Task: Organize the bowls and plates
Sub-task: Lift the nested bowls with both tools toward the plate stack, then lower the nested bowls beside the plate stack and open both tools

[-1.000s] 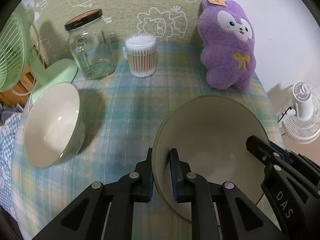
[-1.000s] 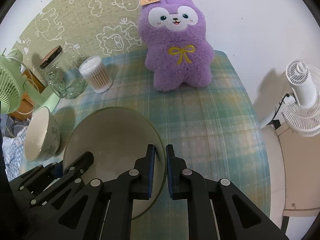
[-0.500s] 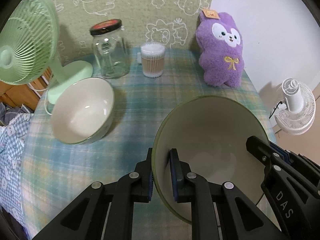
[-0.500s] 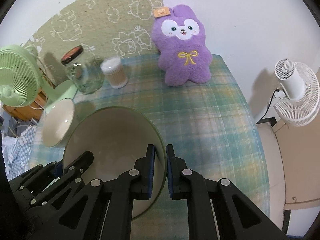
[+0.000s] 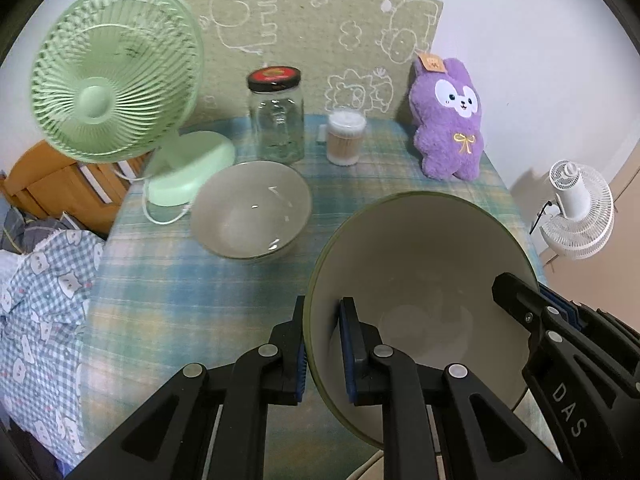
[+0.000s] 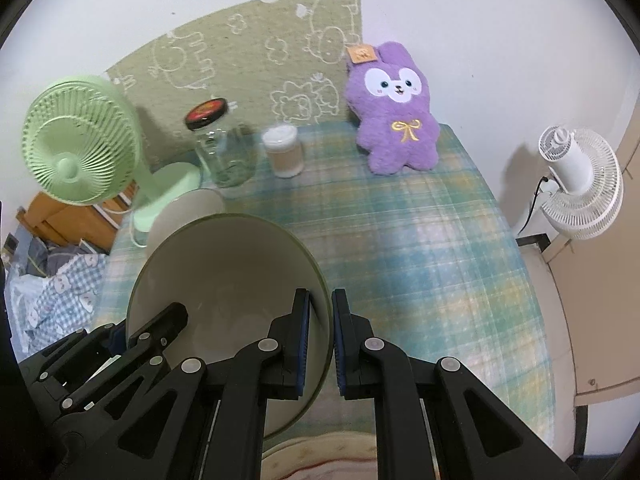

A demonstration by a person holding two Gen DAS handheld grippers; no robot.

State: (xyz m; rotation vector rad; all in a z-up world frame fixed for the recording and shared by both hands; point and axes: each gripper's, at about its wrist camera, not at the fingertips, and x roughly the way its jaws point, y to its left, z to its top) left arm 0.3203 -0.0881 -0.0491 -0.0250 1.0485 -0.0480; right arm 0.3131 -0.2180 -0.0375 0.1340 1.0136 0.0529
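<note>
Both grippers hold one large green-rimmed bowl (image 5: 420, 264) above the near part of the table. My left gripper (image 5: 322, 344) is shut on its left rim. My right gripper (image 6: 320, 336) is shut on its right rim; the bowl also shows in the right wrist view (image 6: 224, 280). A second, smaller white bowl (image 5: 250, 210) sits upright on the plaid tablecloth (image 5: 168, 292), to the left and beyond the held bowl. In the right wrist view only its far edge (image 6: 188, 208) shows behind the held bowl.
A green desk fan (image 5: 116, 76) stands at the back left with its base (image 5: 188, 170) beside the smaller bowl. A glass jar (image 5: 276, 120), a cotton swab tub (image 5: 346, 138) and a purple plush toy (image 5: 450, 120) line the back. A white fan (image 5: 576, 208) stands off the table's right.
Both grippers have lifted and pulled back with the large bowl, so the table looks farther away. The smaller bowl, fan and jar have come into fuller view.
</note>
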